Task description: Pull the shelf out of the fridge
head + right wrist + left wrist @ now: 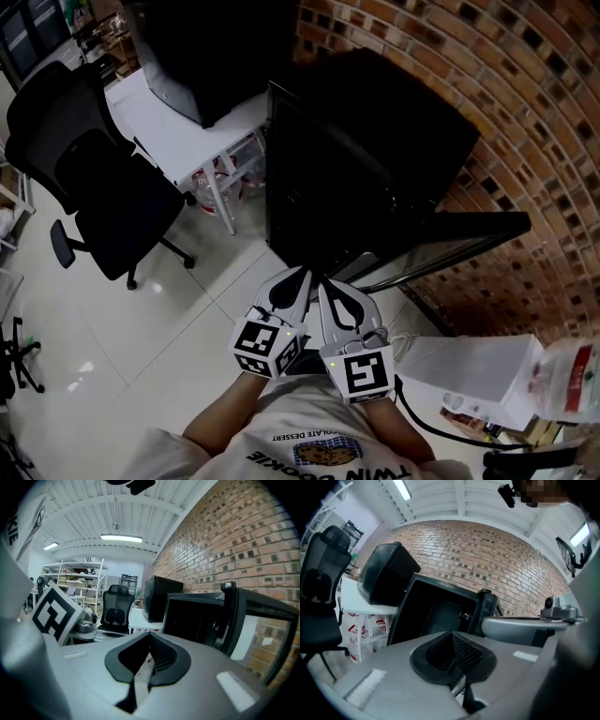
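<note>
Head view: fridge (pixel 375 141) open, shirt (pixel 309 431) seemingly reads 'COOKIE'

I hold the white two-jaw left gripper (pixel 302 274) just beside the matching right gripper (pixel 325 281). Both jaw pairs are pressed together.

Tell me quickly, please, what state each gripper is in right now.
Left gripper: jaws closed, holding nothing.
Right gripper: jaws closed, holding nothing.
</note>
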